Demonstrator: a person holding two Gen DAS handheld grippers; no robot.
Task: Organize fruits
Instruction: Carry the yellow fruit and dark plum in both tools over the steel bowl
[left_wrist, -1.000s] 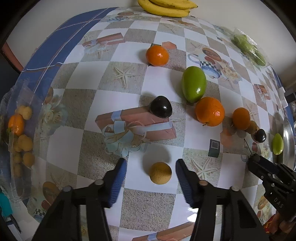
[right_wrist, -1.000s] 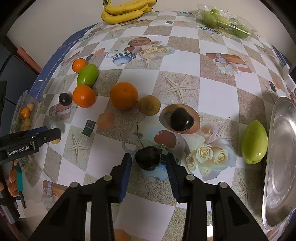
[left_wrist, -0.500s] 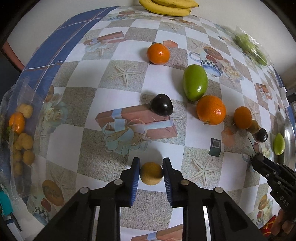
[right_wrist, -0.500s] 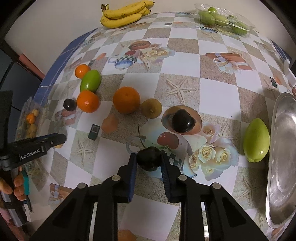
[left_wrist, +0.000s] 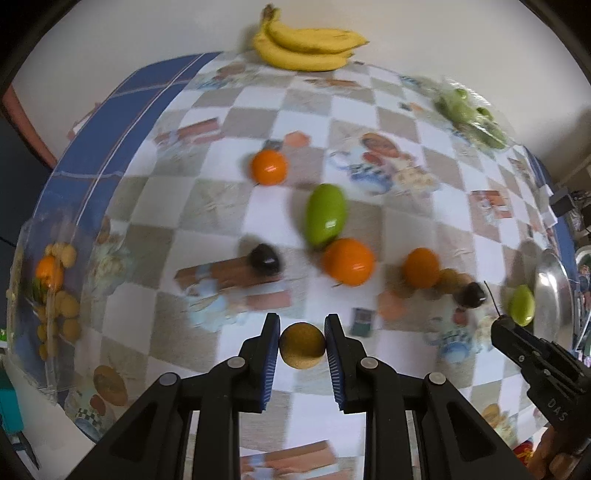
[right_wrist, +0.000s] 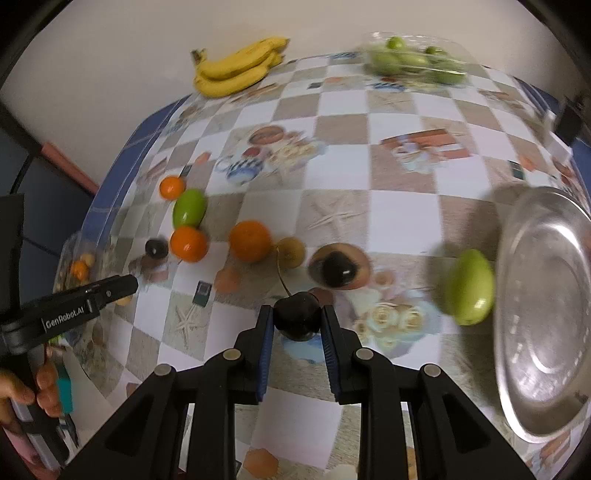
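Note:
My left gripper (left_wrist: 302, 345) is shut on a small round tan fruit (left_wrist: 302, 350), held above the checked tablecloth. My right gripper (right_wrist: 296, 320) is shut on a dark stemmed fruit (right_wrist: 296, 320), also lifted off the cloth. In the right wrist view the left gripper (right_wrist: 127, 285) shows at the left, with a hand (right_wrist: 22, 391) on its handle. Loose fruit lies between them: three oranges (left_wrist: 348, 261), a green mango (left_wrist: 325, 215), two dark fruits (left_wrist: 264, 259) and a tan fruit (right_wrist: 290, 252). A second green mango (right_wrist: 469, 287) lies beside the steel plate (right_wrist: 546, 314).
A bunch of bananas (left_wrist: 308, 46) lies at the far edge by the wall. A clear pack of green fruit (right_wrist: 413, 61) sits at the far right. A clear box (left_wrist: 55, 295) with small tan fruits and an orange stands at the left table edge.
Both grippers closed on their fruits, the left on the tan one and the right on the dark one. Both then rose off the cloth with the fruit held.

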